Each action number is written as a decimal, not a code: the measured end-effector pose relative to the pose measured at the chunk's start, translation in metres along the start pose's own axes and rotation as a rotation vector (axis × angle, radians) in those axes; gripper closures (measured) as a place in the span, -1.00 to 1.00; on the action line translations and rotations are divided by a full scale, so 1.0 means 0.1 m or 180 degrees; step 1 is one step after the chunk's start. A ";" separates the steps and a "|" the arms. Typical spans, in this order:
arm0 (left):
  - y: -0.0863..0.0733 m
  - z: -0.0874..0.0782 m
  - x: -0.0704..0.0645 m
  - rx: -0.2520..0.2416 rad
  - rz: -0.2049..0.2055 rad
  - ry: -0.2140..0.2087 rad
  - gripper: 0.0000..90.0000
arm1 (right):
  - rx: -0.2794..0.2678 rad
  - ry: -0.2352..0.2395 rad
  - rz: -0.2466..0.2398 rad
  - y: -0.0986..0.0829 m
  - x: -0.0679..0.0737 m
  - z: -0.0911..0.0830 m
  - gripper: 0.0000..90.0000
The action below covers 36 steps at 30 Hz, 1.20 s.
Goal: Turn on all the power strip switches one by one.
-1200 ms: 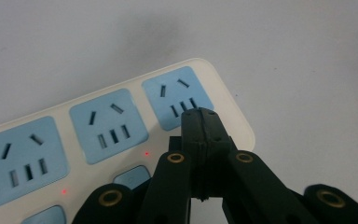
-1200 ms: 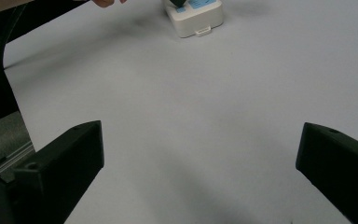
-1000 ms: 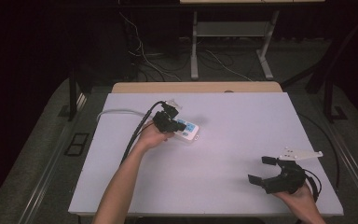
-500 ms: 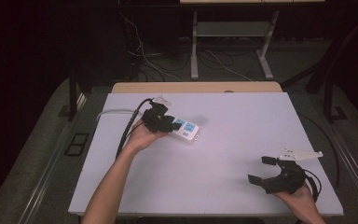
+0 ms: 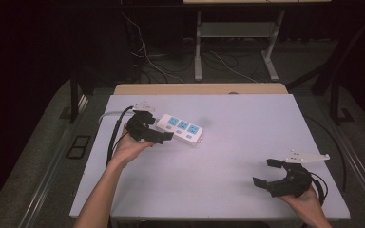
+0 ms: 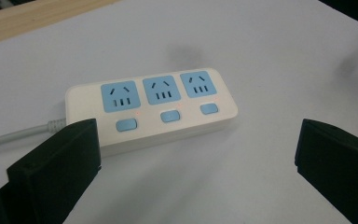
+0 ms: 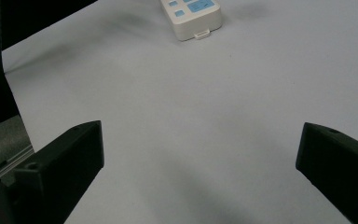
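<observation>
A white power strip [image 5: 179,128] with three blue sockets and three blue switches is laid flat on the pale table [image 5: 228,156], towards its far left part, with its grey cord [image 6: 14,135] led off from the end nearest the left gripper. The left gripper [image 5: 159,135] is held just beside that cord end of the strip, and its jaws are seen spread wide apart in the left gripper view, with nothing pinched between them. In that view the left jaw is placed just in front of the strip's near corner (whether it touches the casing cannot be told), while the other jaw is kept well off to the side over bare table. Small red lights are shown beside the switches. The right gripper [image 5: 271,173] is held near the table's near right corner, well apart from the strip, its jaws likewise spread and empty. In the right gripper view the strip's far end [image 7: 193,14] is seen at the top, across an open stretch of table.
</observation>
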<state>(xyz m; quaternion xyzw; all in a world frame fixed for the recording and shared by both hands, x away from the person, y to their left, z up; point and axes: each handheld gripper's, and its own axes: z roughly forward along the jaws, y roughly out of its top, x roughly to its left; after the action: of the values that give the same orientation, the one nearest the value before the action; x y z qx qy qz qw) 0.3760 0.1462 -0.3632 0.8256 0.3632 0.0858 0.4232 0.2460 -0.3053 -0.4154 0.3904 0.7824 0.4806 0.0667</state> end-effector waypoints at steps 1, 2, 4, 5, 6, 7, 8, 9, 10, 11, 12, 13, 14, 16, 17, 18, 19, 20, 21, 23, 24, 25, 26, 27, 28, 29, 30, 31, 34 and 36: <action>-0.03 -0.02 -0.01 -0.0019 0.0006 0.0012 -1.00 | -0.0002 0.0001 0.0000 0.00 0.00 0.00 -0.99; -0.06 -0.05 -0.02 -0.0030 0.0012 0.0012 -1.00 | -0.0006 0.0000 0.0004 0.00 0.00 0.00 -0.99; -0.12 -0.09 -0.05 -0.0061 0.0005 0.0018 -1.00 | -0.0003 -0.0002 0.0008 0.00 0.00 0.00 -0.99; -0.15 -0.10 -0.06 -0.0074 0.0021 0.0018 -1.00 | -0.0001 -0.0003 0.0010 0.00 0.00 0.00 -0.99; -0.18 -0.12 -0.08 -0.0092 0.0010 0.0018 -1.00 | -0.0002 -0.0003 0.0012 0.00 0.00 0.00 -0.99; -0.21 -0.14 -0.09 -0.0100 0.0010 0.0019 -1.00 | -0.0002 -0.0003 0.0014 0.00 0.00 0.00 -0.99; -0.23 -0.15 -0.10 -0.0101 0.0014 0.0020 -1.00 | -0.0002 -0.0002 0.0013 0.00 0.00 0.00 -0.99; -0.26 -0.16 -0.11 -0.0106 0.0022 0.0025 -1.00 | -0.0002 -0.0001 0.0012 0.00 0.00 0.01 -0.99; -0.28 -0.17 -0.12 -0.0105 0.0031 0.0021 -1.00 | -0.0001 -0.0002 0.0012 0.00 0.00 0.01 -0.99; -0.31 -0.18 -0.14 -0.0112 0.0030 0.0030 -1.00 | 0.0000 -0.0001 0.0014 0.00 0.01 0.01 -0.99; -0.34 -0.19 -0.15 -0.0120 0.0034 0.0028 -1.00 | 0.0000 -0.0001 0.0015 0.00 0.01 0.01 -0.99; -0.36 -0.20 -0.16 -0.0128 0.0027 0.0027 -1.00 | -0.0001 -0.0001 0.0016 0.00 0.00 0.01 -0.99; -0.39 -0.21 -0.17 -0.0146 0.0029 0.0023 -1.00 | -0.0001 -0.0001 0.0018 0.00 0.00 0.01 -0.99; -0.44 -0.23 -0.20 -0.0183 0.0017 0.0038 -1.00 | -0.0001 0.0000 0.0019 0.00 0.01 0.01 -0.99; -0.47 -0.25 -0.21 -0.0207 0.0011 0.0036 -1.00 | 0.0000 0.0000 0.0019 0.00 0.01 0.01 -0.99; -0.51 -0.26 -0.23 -0.0216 0.0015 0.0048 -1.00 | -0.0001 0.0000 0.0018 0.00 0.01 0.01 -0.99; -0.54 -0.27 -0.25 -0.0230 0.0009 0.0050 -1.00 | -0.0001 0.0002 0.0019 0.00 0.01 0.01 -0.99; -0.58 -0.28 -0.26 -0.0253 -0.0004 0.0035 -1.00 | -0.0002 0.0004 0.0021 0.00 0.01 0.01 -0.99; -0.62 -0.29 -0.28 -0.0274 -0.0019 0.0025 -1.00 | -0.0002 0.0006 0.0021 0.00 0.01 0.01 -0.99; -0.70 -0.30 -0.32 -0.0308 -0.0029 0.0032 -1.00 | -0.0003 0.0007 0.0019 0.00 0.01 0.01 -0.99; -0.75 -0.30 -0.34 -0.0337 -0.0037 0.0031 -1.00 | -0.0005 0.0008 0.0022 0.00 0.01 0.02 -0.99; -0.79 -0.31 -0.36 -0.0357 -0.0044 0.0037 -1.00 | -0.0005 0.0008 0.0024 0.00 0.01 0.02 -0.99; -0.83 -0.31 -0.38 -0.0378 -0.0050 0.0043 -1.00 | -0.0004 0.0007 0.0031 0.00 0.02 0.02 -0.99; -0.88 -0.32 -0.40 -0.0411 -0.0054 0.0054 -1.00 | -0.0005 0.0009 0.0032 0.00 0.02 0.02 -0.99; -0.92 -0.33 -0.42 -0.0433 -0.0060 0.0063 -1.00 | -0.0007 0.0011 0.0033 -0.01 0.02 0.02 -0.99; -0.95 -0.33 -0.44 -0.0451 -0.0080 0.0057 -1.00 | -0.0008 0.0011 0.0033 -0.01 0.02 0.02 -0.99; -0.98 -0.34 -0.45 -0.0455 -0.0086 0.0057 -1.00 | -0.0007 0.0011 0.0031 -0.01 0.02 0.02 -0.99; -1.01 -0.34 -0.47 -0.0457 -0.0079 0.0061 -1.00 | -0.0003 0.0013 0.0032 -0.01 0.02 0.02 -0.99; -1.06 -0.36 -0.52 -0.0484 -0.0080 0.0060 -1.00 | 0.0002 0.0022 0.0024 -0.01 0.03 0.03 -0.99; -1.09 -0.37 -0.53 -0.0514 -0.0089 0.0067 -1.00 | -0.0004 0.0023 0.0027 -0.01 0.03 0.03 -0.99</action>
<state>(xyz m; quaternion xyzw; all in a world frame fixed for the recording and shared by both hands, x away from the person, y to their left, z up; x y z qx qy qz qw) 0.2636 0.1753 -0.4147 0.7827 0.3710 0.1176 0.4857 0.2447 -0.3017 -0.4166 0.3920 0.7807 0.4828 0.0620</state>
